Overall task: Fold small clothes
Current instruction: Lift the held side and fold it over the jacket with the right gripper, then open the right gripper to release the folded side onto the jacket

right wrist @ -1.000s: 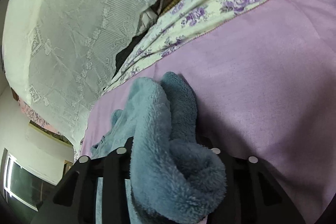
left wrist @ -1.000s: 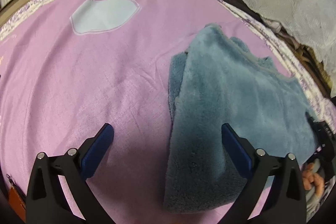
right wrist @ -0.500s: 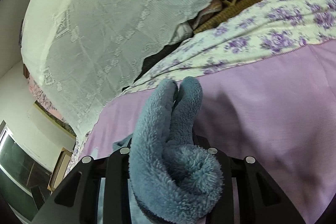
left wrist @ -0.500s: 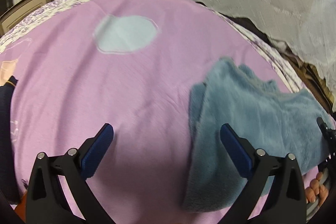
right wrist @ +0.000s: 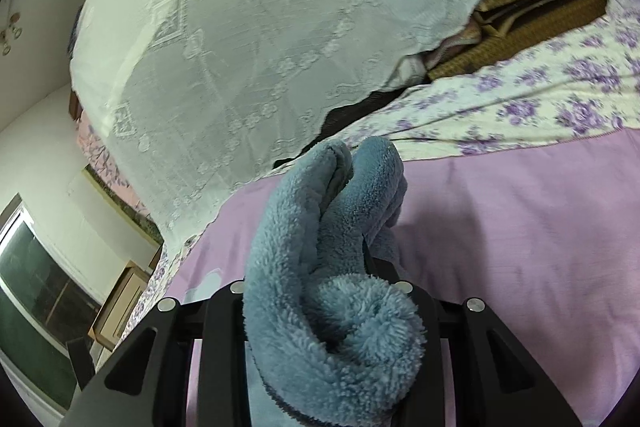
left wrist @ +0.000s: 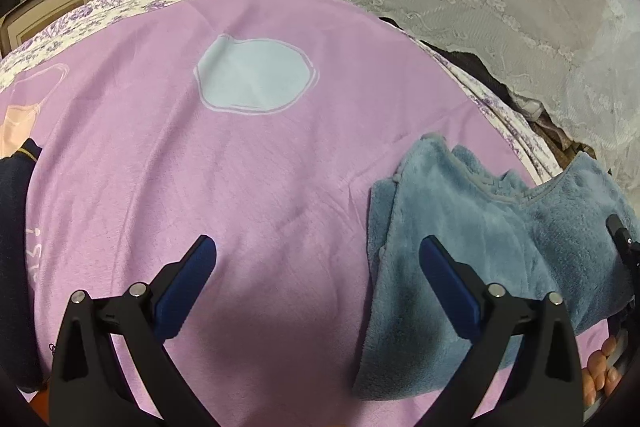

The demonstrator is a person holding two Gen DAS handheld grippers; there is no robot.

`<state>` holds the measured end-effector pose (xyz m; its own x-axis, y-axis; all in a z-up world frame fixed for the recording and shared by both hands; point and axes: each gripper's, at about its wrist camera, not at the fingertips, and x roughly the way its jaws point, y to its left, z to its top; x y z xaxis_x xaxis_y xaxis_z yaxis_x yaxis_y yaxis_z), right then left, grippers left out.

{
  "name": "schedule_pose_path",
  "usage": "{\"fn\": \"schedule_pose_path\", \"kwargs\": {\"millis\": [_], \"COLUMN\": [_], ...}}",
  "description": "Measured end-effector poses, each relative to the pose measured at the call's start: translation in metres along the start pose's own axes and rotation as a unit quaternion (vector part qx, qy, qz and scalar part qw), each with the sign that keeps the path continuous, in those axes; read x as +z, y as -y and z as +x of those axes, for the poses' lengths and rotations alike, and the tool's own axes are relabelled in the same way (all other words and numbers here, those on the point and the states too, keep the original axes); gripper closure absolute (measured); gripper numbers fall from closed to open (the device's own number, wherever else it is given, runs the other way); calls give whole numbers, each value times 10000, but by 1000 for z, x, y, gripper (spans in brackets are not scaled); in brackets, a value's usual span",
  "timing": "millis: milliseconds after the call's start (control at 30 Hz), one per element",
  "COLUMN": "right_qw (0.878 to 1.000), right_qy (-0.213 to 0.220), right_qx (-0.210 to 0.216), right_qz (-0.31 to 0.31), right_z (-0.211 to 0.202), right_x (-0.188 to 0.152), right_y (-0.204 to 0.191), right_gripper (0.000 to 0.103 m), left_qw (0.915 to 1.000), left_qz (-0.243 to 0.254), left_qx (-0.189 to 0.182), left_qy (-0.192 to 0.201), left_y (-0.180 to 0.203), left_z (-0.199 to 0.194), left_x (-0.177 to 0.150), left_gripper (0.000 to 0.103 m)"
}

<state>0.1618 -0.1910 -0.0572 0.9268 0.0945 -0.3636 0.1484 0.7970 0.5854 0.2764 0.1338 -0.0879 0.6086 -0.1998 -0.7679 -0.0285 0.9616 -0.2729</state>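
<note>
A fluffy blue fleece garment (left wrist: 472, 223) lies partly folded on the purple bedspread (left wrist: 240, 187) at the right of the left wrist view. My left gripper (left wrist: 316, 259) is open and empty above the bedspread, its right finger over the garment's left edge. My right gripper (right wrist: 320, 291) is shut on a bunched edge of the blue garment (right wrist: 328, 267) and holds it lifted off the bed. The fleece hides the right fingertips. The right gripper also shows at the right edge of the left wrist view (left wrist: 624, 247).
A pale blue patch (left wrist: 256, 75) is printed on the bedspread. A dark navy item (left wrist: 16, 227) lies at the left edge. A white lace cloth (right wrist: 260, 27) covers a pile behind the bed. A floral sheet (right wrist: 540, 95) borders the bedspread.
My right gripper has lifted the garment's edge higher and tilted up. My left gripper has drawn back and left, so the garment now sits further right in its view.
</note>
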Motion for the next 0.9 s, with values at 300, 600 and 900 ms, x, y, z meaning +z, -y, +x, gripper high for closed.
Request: {"fn": "schedule_pose_path", "kwargs": {"millis": [300, 600, 900], "right_qw": [9976, 9866, 9655], "right_qy": [-146, -309, -474], "right_qx": [213, 212, 27], "right_qz": [-638, -1588, -2559], "right_z": [8, 22, 33], "right_x": [-21, -63, -108], "right_y": [-55, -105, -135], "right_gripper": [71, 71, 70], "left_qw": [9995, 9990, 9952], "left_qz": [-274, -406, -932], "left_qx": [-133, -160, -265], "left_qy": [-3, -47, -138], "left_y": [-15, -23, -51], "left_z": [-6, -6, -2], "left_x": [6, 10, 19], "left_gripper": [4, 4, 4]}}
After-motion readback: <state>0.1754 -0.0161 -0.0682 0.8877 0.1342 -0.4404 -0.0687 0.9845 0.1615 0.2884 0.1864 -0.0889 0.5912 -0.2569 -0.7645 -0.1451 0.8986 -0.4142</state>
